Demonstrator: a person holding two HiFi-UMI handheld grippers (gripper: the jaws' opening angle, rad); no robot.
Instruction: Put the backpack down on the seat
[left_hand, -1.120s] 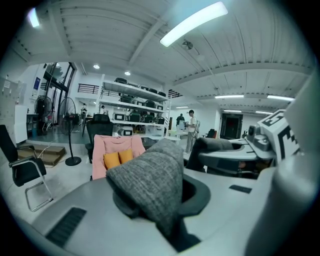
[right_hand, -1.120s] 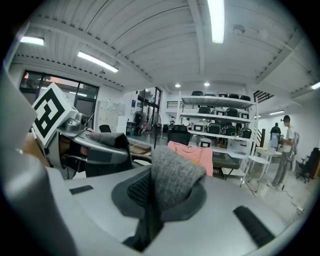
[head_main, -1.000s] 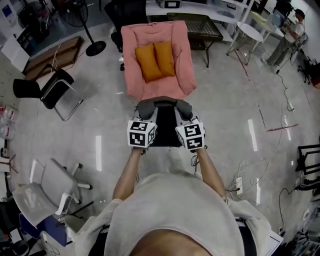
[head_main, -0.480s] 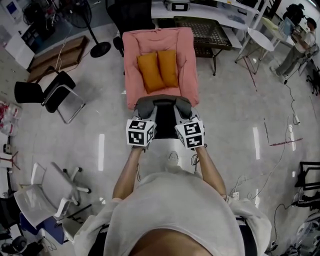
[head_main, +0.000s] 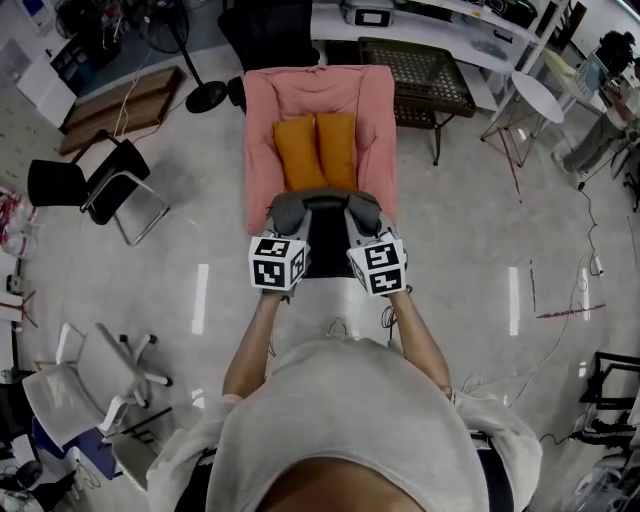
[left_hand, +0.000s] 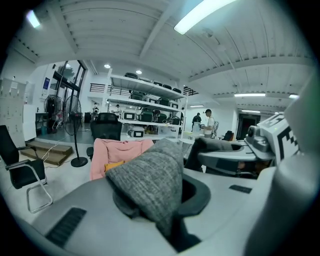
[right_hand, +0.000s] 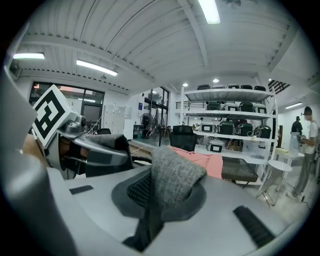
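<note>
The backpack (head_main: 326, 240), black with grey padded straps, hangs between my two grippers just in front of the pink seat (head_main: 318, 100), its top overlapping the seat's front edge. Two orange cushions (head_main: 318, 150) lie on the seat. My left gripper (head_main: 289, 226) is shut on the left grey strap (left_hand: 150, 182), which bulges up between its jaws. Over on the other side, my right gripper (head_main: 364, 226) is shut on the right grey strap (right_hand: 172, 182). The pink seat (left_hand: 117, 150) shows ahead in the left gripper view, and the pink seat (right_hand: 200, 161) shows beyond the strap in the right gripper view.
A black chair (head_main: 95, 180) stands at the left, a fan stand (head_main: 205, 95) behind it. A dark mesh table (head_main: 415, 65) and a white round table (head_main: 530, 95) sit right of the seat. A white office chair (head_main: 90, 380) is at lower left. Cables trail on the floor at right.
Both grippers and the backpack have moved forward toward the pink seat, which now lies closer; the backpack's top has reached the seat's front edge. The grips are unchanged.
</note>
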